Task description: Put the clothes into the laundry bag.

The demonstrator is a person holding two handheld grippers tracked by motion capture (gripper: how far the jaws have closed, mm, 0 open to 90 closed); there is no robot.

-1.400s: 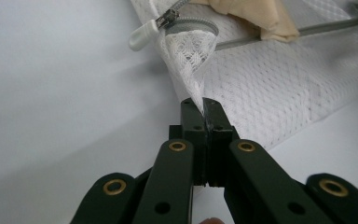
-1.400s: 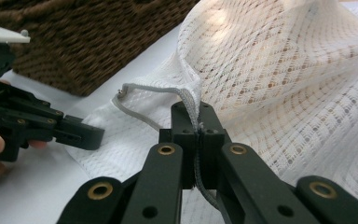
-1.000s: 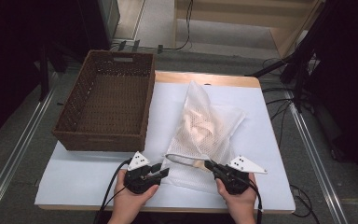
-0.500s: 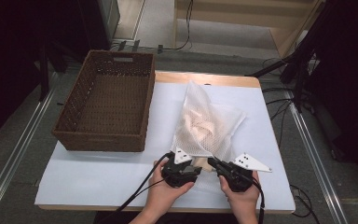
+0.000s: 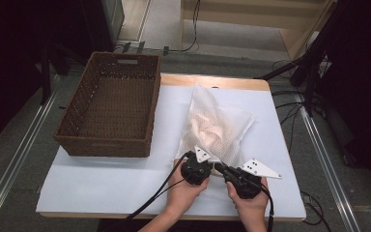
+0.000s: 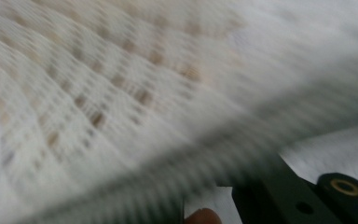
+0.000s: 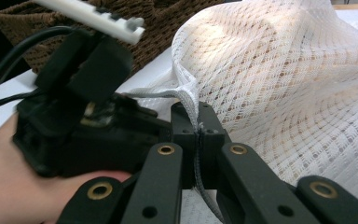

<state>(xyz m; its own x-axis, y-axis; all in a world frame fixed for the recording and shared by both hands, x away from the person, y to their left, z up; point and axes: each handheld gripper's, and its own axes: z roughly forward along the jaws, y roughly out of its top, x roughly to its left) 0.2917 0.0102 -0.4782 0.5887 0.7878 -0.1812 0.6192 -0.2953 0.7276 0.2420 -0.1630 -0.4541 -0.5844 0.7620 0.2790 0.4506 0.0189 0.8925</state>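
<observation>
No brand, label or writing can be read on anything here. The left gripper view is smeared with blur: only white mesh, a dark jaw link at the lower right and a fingertip at the bottom edge can be made out. The white mesh bag (image 5: 216, 126) lies on the white table (image 5: 101, 179), right of the brown wicker basket (image 5: 110, 104), bulging over something pale and beige inside whose shape cannot be told. Its net is an open diamond weave with a corded hem. In the right gripper view, the right gripper (image 7: 199, 135) has its jaws clamped tight on that hem (image 7: 189, 100), the cord running down between them. The left gripper (image 5: 204, 162) sits just beside it at the bag's near edge, its jaws having just closed; whether they pinch mesh cannot be told.
</observation>
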